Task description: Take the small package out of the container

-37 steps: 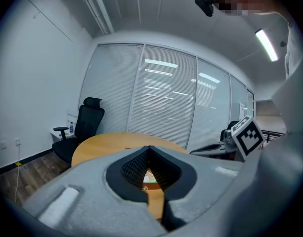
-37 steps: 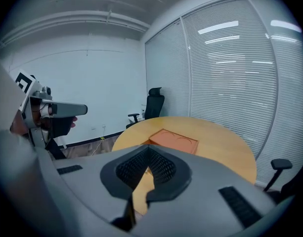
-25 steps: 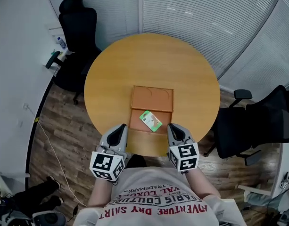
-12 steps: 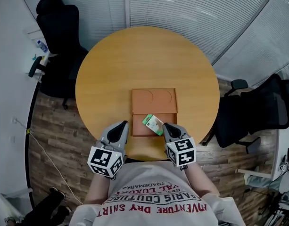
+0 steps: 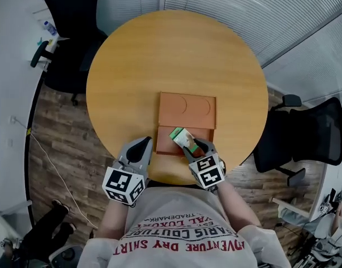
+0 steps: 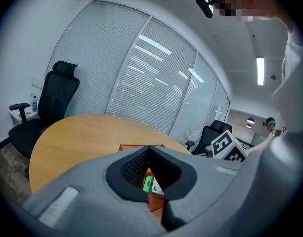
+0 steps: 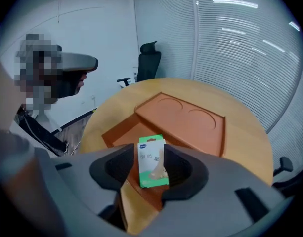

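Note:
An orange tray container (image 5: 187, 111) lies on the round wooden table (image 5: 137, 71). A small green and white package (image 5: 181, 137) rests in the container's near compartment. My right gripper (image 5: 194, 146) is right at the package. In the right gripper view the package (image 7: 152, 161) stands between the fingers of the right gripper (image 7: 151, 158). Its jaws have just been opening and do not press on the package. My left gripper (image 5: 141, 146) hovers over the table edge left of the container, shut and empty. The left gripper view shows the package (image 6: 149, 184) past the left gripper (image 6: 149, 152).
Black office chairs stand at the table's far left (image 5: 73, 15) and right (image 5: 304, 141). Window blinds (image 5: 260, 15) run behind the table. The near table rim (image 5: 171, 180) is just ahead of the person's shirt. A bottle (image 5: 46, 27) sits on a side shelf.
Both grippers have come forward and down toward the container. The right one now reaches over the near compartment with the package between its opened jaws. The package has not moved in the container.

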